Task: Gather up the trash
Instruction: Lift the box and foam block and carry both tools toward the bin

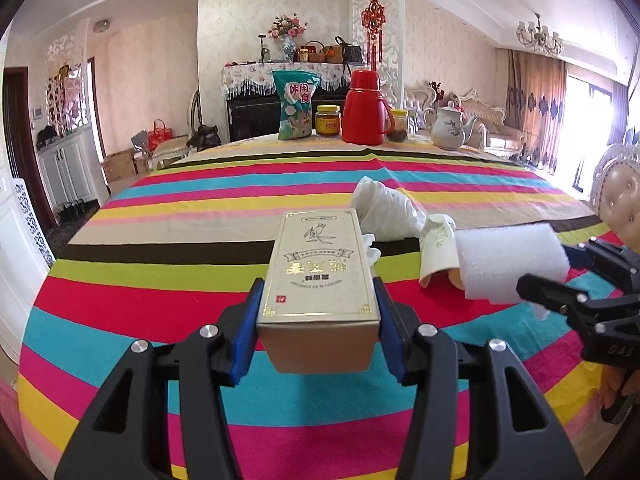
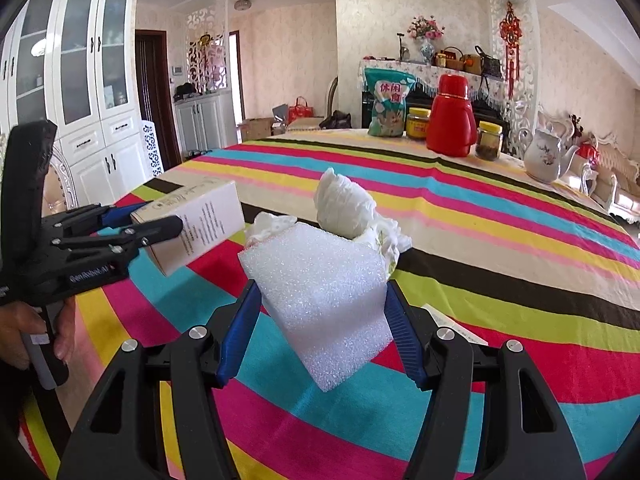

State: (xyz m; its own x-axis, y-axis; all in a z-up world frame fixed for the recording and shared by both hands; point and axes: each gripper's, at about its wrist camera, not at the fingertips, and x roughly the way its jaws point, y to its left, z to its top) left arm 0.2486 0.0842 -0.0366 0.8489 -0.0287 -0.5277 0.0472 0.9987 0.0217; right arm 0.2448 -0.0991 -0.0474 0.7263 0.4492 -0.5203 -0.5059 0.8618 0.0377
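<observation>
Left wrist view has the left tongs (image 1: 318, 320) clamped across a stiff, light carton (image 1: 318, 268) above the striped surface (image 1: 160, 280), while the right tongs (image 2: 320, 312) squeeze a soft, feather-light foam block (image 2: 320, 292) by its sides.

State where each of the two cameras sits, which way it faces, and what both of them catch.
Left wrist view: sits on the left gripper, looks along its fingers across the striped tablecloth toward the red thermos; its jaws clamp the gold box; the right gripper shows at the right edge.
Right wrist view: sits on the right gripper, faces the same way; its jaws clamp the white foam block; the left gripper and a hand show at left.
Shared: box, foam, crumpled white trash, thermos, snack bag, teapot.
</observation>
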